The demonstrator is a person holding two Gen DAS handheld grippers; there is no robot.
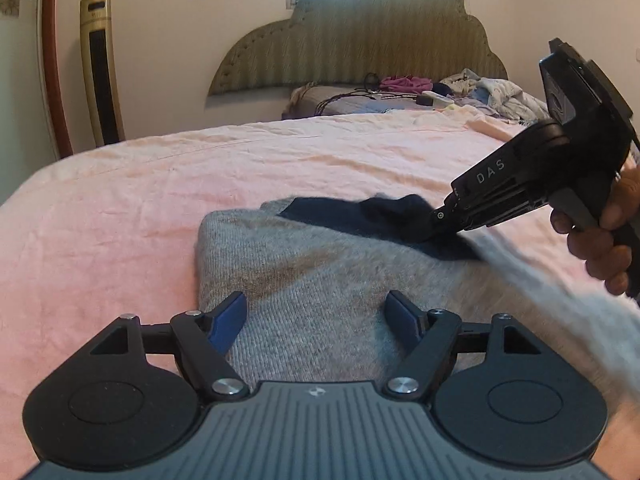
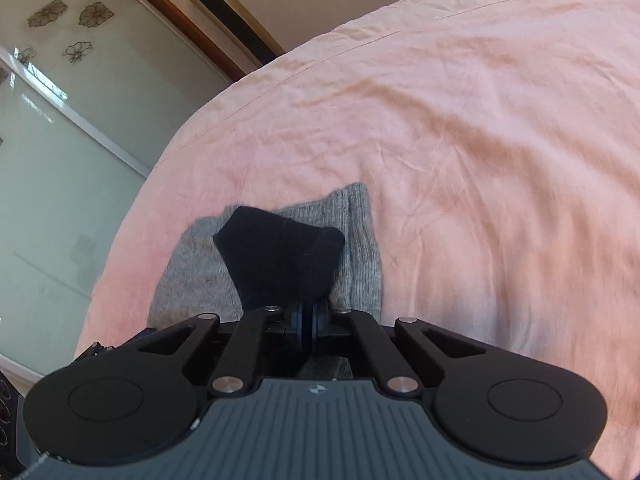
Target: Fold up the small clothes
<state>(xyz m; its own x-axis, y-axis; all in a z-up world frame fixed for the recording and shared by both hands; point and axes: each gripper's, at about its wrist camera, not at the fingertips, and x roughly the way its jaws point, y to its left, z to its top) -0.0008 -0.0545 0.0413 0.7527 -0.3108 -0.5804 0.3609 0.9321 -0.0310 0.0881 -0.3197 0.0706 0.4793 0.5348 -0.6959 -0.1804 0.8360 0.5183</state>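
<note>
Grey ribbed knit sock (image 1: 320,280), dark fuzzy toe (image 2: 280,256) pinched by right tool (image 2: 307,320).

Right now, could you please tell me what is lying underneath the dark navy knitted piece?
The dark navy knitted piece, pinched by the right gripper, lies on a grey knitted garment spread over the pink bedsheet. Whatever the grey knit covers is hidden.

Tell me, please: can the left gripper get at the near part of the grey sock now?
Probably yes. The left gripper is open, with the grey sock directly ahead between its fingers and nothing lying over that part. The right gripper pinches the dark part farther away, off to the side.
</note>
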